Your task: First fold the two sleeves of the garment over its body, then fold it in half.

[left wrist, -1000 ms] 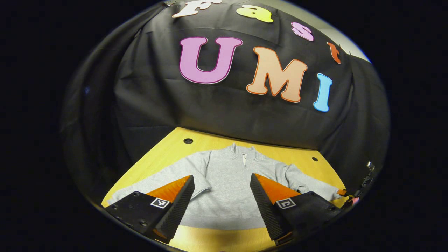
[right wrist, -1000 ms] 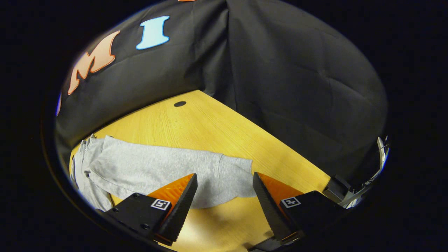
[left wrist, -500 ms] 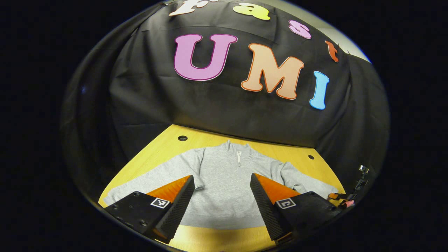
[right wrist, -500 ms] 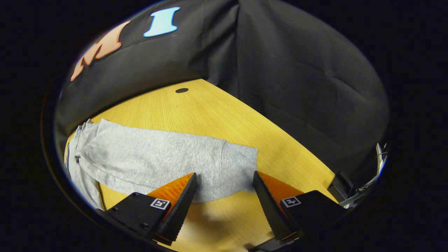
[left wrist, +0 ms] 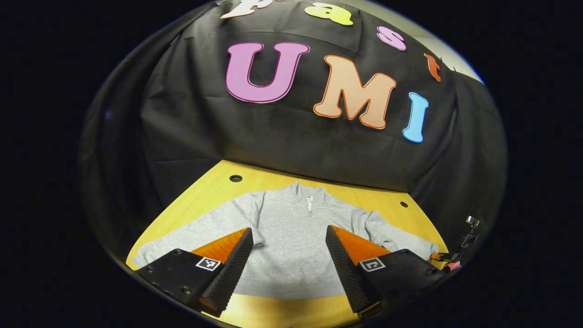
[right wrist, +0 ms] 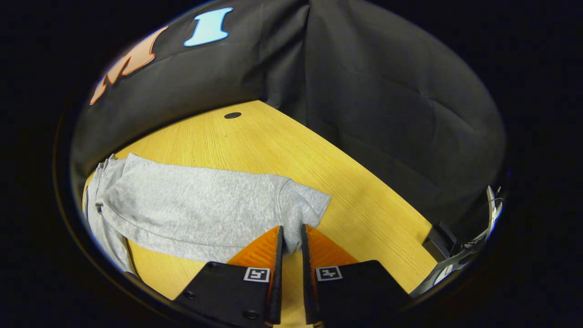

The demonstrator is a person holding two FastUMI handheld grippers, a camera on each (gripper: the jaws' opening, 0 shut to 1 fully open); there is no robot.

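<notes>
Lying flat on the yellow wooden counter (left wrist: pixel 214 196), the soft grey fleece pullover (left wrist: pixel 291 237) spreads its sleeves. Right gripper (right wrist: pixel 291 239) jaws pinch one cuff (right wrist: pixel 303 207); left gripper (left wrist: pixel 289 248) jaws stay wide apart above the pullover's bottom edge.

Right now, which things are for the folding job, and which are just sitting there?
For the job:
- grey garment, spread flat
- its sleeve cuff, pinched by the right gripper
- left gripper, open above the body

Just there:
- wooden table
- round hole in the table

Right tool (right wrist: pixel 291 234) pinches the grey sleeve's cuff (right wrist: pixel 298 212) on the table (right wrist: pixel 282 141)
</notes>
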